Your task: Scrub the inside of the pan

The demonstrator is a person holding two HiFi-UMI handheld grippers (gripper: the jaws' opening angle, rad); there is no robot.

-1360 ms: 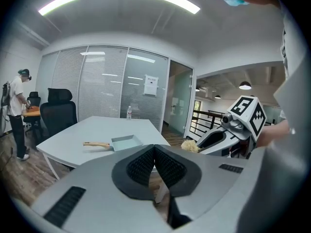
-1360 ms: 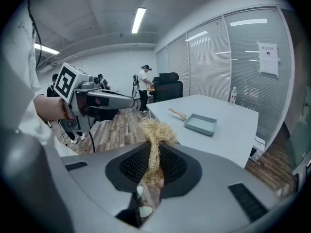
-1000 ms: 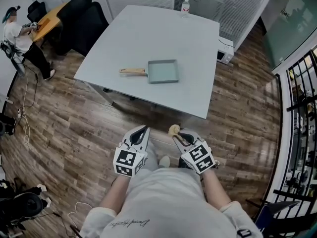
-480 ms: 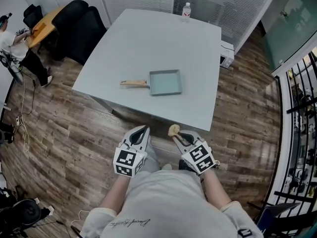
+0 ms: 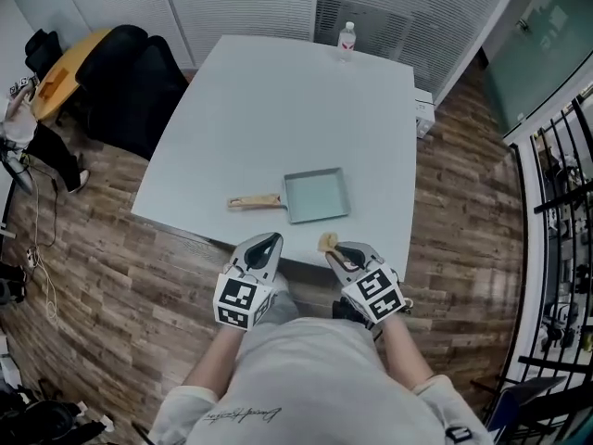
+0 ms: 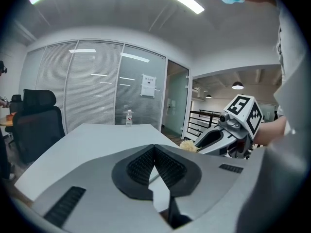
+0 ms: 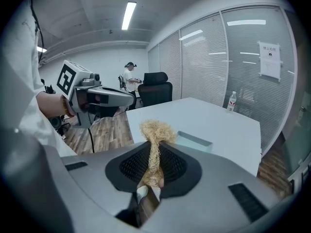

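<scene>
A pale green rectangular pan (image 5: 317, 195) with a wooden handle (image 5: 253, 201) lies near the front edge of the white table (image 5: 278, 91); its rim (image 7: 194, 141) shows past the jaws in the right gripper view. My right gripper (image 5: 331, 245) is shut on a tan fibrous scrubber (image 5: 326, 242), whose tuft (image 7: 155, 131) sticks out above the pads. My left gripper (image 5: 267, 241) is shut with nothing in it, the pads meeting (image 6: 154, 160). Both hang just short of the table's front edge, below the pan in the head view.
A water bottle (image 5: 346, 37) stands at the table's far edge. Black office chairs (image 5: 130, 72) sit left of the table, with a person (image 5: 17, 109) by a wooden desk beyond. A white box (image 5: 424, 109) lies on the floor at the right. Black railings (image 5: 556, 248) run along the right.
The table and pan have come much closer and lower in the head view. Both grippers keep their pose side by side, the right still shut on the scrubber.
</scene>
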